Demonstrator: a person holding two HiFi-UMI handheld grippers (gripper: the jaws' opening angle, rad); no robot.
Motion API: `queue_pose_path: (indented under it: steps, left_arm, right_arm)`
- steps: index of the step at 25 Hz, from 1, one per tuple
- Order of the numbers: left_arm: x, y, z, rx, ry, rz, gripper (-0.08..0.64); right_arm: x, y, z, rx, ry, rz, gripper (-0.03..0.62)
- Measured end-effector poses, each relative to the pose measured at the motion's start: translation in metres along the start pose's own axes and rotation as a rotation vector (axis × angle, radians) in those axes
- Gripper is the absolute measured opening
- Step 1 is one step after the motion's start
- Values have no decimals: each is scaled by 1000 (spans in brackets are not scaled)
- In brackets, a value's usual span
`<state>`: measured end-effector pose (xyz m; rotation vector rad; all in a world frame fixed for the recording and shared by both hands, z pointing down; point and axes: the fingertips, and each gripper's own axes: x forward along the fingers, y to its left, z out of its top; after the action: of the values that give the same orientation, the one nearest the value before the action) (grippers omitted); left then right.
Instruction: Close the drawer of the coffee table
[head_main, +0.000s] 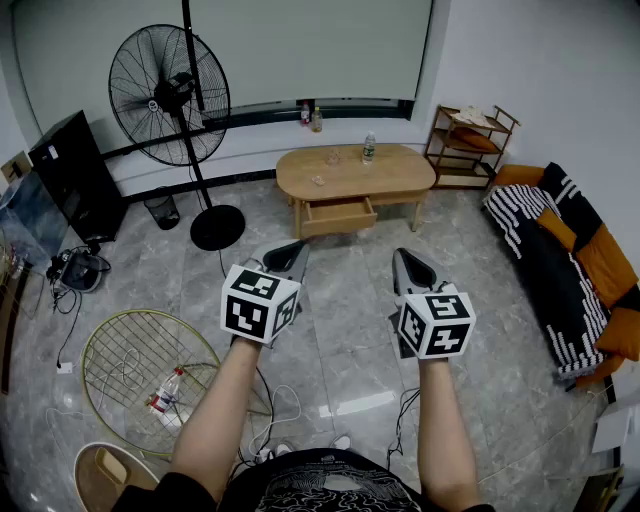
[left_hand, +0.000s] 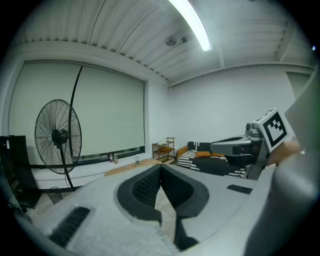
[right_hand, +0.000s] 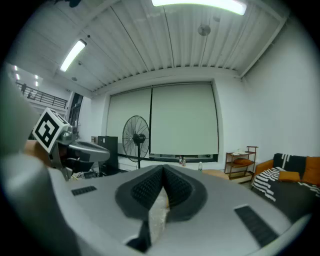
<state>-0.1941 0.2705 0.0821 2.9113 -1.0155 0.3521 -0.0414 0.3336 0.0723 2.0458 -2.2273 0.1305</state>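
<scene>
A light wooden oval coffee table (head_main: 356, 170) stands across the room by the window, and its drawer (head_main: 338, 217) is pulled out toward me. Both grippers are held side by side well short of it, over the grey floor. My left gripper (head_main: 292, 254) has its jaws pressed together at the tips with nothing between them. My right gripper (head_main: 408, 263) is shut and empty as well. In the left gripper view the table top (left_hand: 131, 167) shows just beyond the shut gripper (left_hand: 161, 168). The right gripper (right_hand: 163, 170) hides most of the table in its own view.
A tall black standing fan (head_main: 170, 95) is left of the table. A wooden shelf (head_main: 468, 145) and a sofa (head_main: 572, 265) with a striped cover line the right side. A round wire rack (head_main: 140, 365) with a bottle lies on the floor at left. Small bottles (head_main: 368, 148) stand on the table.
</scene>
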Motion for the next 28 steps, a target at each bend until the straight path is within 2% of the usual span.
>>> queue_pose_path:
  steps: [11, 18, 28]
  left_arm:
    - [23, -27, -5, 11, 29, 17, 5]
    - [41, -42, -5, 9, 40, 40, 5]
    - [72, -30, -7, 5, 54, 51, 5]
  right_arm:
    - [-5, -36, -17, 49, -5, 15, 20]
    - [-8, -59, -29, 52, 15, 52, 68]
    - [19, -81, -43, 86, 32, 74, 135]
